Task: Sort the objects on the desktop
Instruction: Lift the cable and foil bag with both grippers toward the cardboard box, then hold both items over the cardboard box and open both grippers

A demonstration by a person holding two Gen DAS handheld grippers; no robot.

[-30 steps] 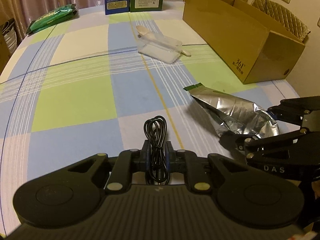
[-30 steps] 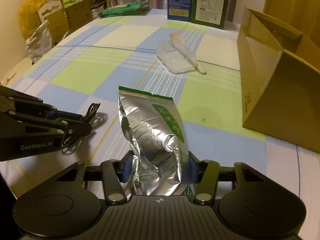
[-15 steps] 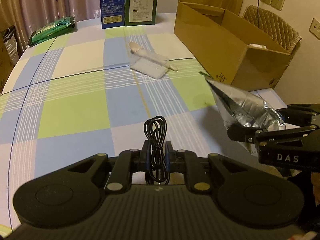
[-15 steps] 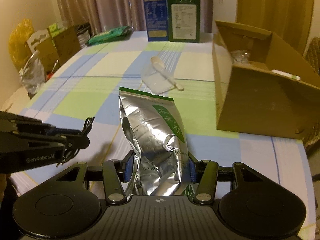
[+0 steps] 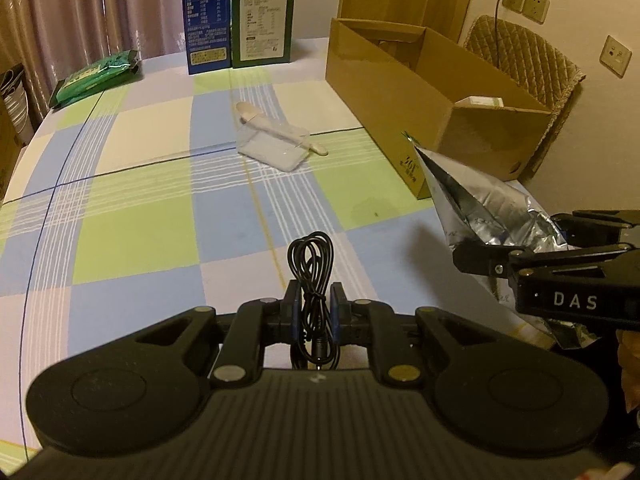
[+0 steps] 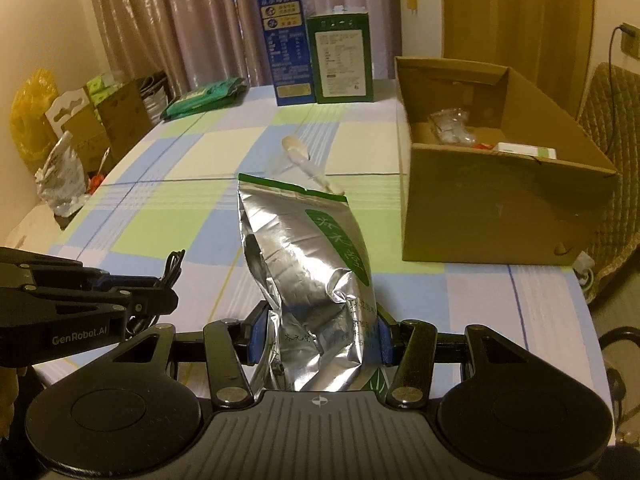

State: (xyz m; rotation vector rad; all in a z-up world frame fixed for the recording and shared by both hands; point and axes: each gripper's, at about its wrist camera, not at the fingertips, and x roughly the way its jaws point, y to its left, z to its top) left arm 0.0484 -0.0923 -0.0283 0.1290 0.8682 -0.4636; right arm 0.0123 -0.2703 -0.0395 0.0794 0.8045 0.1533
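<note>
My left gripper is shut on a coiled black cable, held above the checked tablecloth; the same gripper shows at the left of the right wrist view with the cable sticking out. My right gripper is shut on a silver foil pouch with a green label, held upright above the table. That pouch and right gripper appear at the right of the left wrist view. An open cardboard box stands to the right, with small packets inside.
A clear plastic container with a pale spoon lies mid-table. A blue carton and a green carton stand at the far edge, a green packet far left. A chair stands behind the box. Bags and boxes sit left of the table.
Both grippers have risen from the table with their loads. The pouch went from lying on the cloth to upright in the air. More of the box's inside now shows.
</note>
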